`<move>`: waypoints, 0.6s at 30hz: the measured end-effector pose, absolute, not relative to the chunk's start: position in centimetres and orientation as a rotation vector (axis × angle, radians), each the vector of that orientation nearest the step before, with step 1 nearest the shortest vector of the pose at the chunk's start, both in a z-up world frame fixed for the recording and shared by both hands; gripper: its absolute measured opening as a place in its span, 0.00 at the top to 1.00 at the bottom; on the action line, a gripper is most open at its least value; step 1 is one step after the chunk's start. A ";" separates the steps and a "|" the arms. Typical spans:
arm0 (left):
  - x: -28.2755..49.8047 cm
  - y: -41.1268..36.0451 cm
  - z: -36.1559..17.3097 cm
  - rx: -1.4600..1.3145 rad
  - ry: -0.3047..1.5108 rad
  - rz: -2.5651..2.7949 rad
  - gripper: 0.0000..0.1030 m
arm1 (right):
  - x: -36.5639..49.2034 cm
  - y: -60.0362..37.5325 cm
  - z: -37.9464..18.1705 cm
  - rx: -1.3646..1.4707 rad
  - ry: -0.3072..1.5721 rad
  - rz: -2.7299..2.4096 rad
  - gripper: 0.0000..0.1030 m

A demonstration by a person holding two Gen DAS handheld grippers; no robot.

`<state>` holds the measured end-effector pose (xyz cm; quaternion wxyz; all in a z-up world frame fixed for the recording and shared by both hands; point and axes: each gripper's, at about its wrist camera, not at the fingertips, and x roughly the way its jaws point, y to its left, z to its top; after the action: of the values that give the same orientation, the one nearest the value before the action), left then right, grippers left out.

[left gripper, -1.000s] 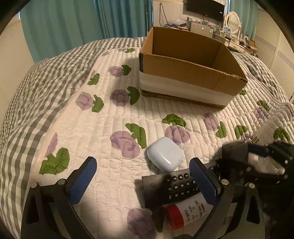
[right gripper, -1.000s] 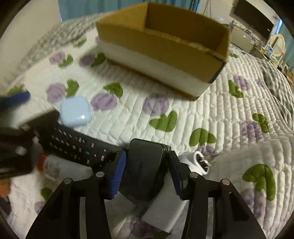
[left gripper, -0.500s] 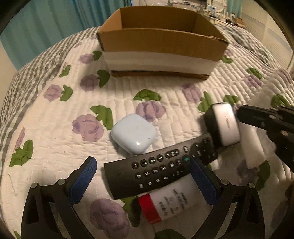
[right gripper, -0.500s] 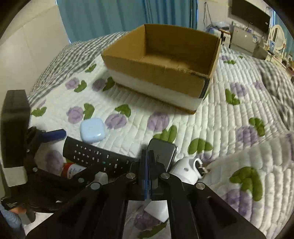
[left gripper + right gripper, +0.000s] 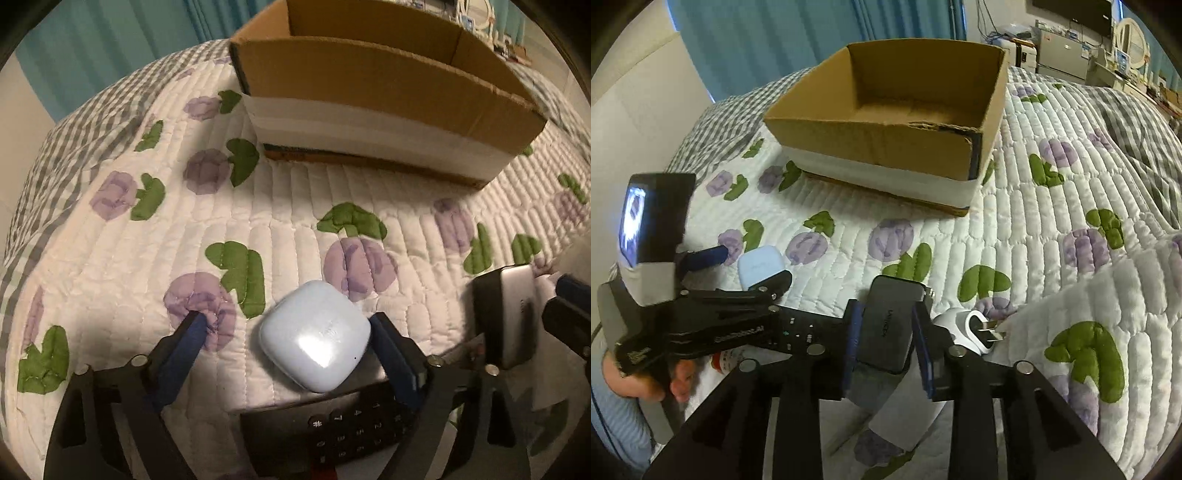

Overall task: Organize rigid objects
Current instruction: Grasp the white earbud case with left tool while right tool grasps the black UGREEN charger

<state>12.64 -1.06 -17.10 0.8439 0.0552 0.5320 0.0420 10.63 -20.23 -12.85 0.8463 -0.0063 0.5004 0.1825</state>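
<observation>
A pale blue earbud case [image 5: 316, 334] lies on the quilt between the fingers of my open left gripper [image 5: 291, 338]; its right finger [image 5: 391, 350] is beside the case. The case also shows in the right wrist view [image 5: 761, 264]. My right gripper [image 5: 888, 334] is shut on a dark grey power bank [image 5: 890, 328], held above the quilt; it shows at the right of the left wrist view [image 5: 508, 314]. An open, empty cardboard box [image 5: 897, 114] stands beyond on the bed.
A black remote [image 5: 354, 432] lies just behind the case. A white plug adapter [image 5: 975, 326] lies right of the power bank. A red-capped white tube [image 5: 726, 360] is partly hidden under the left gripper. The quilt rises in a fold at the right.
My left gripper has moved forward and down so that its fingers now flank the earbud case. My right gripper, holding the power bank, has lifted it slightly.
</observation>
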 end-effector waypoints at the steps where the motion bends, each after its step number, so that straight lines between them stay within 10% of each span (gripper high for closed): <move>1: 12.6 -1.2 -17.0 0.125 1.115 0.093 0.25 | 10.7 -20.3 -12.9 -0.008 1.059 0.386 0.63; 3: 12.6 -1.5 -16.8 0.144 1.102 0.094 0.45 | 10.9 -20.3 -13.0 -0.001 1.066 0.395 0.60; 18: 10.1 -0.8 -13.1 0.050 1.014 -0.032 0.45 | 13.6 -16.2 -15.6 -0.198 1.126 0.319 0.55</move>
<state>10.14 -0.79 -13.08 0.8739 0.0240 0.4854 -0.0151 13.64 -16.24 -15.60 0.8290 -0.0933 0.5306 0.1501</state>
